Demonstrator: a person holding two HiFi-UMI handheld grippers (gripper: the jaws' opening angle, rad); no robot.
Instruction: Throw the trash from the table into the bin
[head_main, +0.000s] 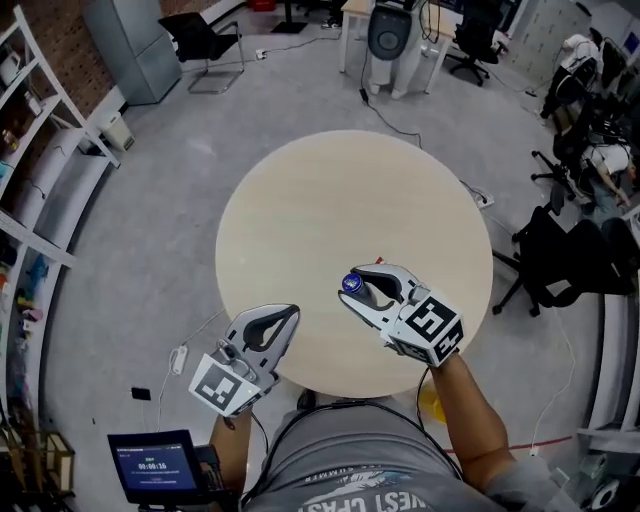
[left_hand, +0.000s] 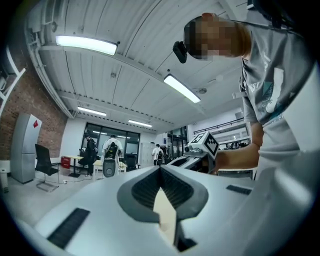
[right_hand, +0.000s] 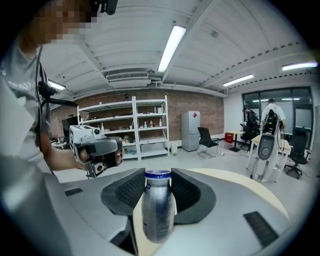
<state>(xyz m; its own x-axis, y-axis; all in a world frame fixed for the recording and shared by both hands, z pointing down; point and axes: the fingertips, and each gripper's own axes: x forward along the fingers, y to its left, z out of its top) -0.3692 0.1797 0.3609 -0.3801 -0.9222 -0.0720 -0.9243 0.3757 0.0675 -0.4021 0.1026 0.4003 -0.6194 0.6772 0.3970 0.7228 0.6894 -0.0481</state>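
A small silvery bottle (head_main: 351, 284) with a blue cap is held upright between the pads of my right gripper (head_main: 359, 284), above the near part of the round beige table (head_main: 330, 200). In the right gripper view the bottle (right_hand: 158, 205) fills the gap of the right gripper (right_hand: 158, 176), and both pads press on its sides. My left gripper (head_main: 291, 313) hangs over the table's near left edge. In its own view the tips of the left gripper (left_hand: 160, 169) meet with nothing between them. No bin shows in any view.
Black office chairs (head_main: 560, 255) stand right of the table. White shelving (head_main: 30, 150) lines the left wall, with a grey cabinet (head_main: 130, 45) beyond it. A cable and power strip (head_main: 180, 358) lie on the floor at the near left, beside a tablet (head_main: 152, 465).
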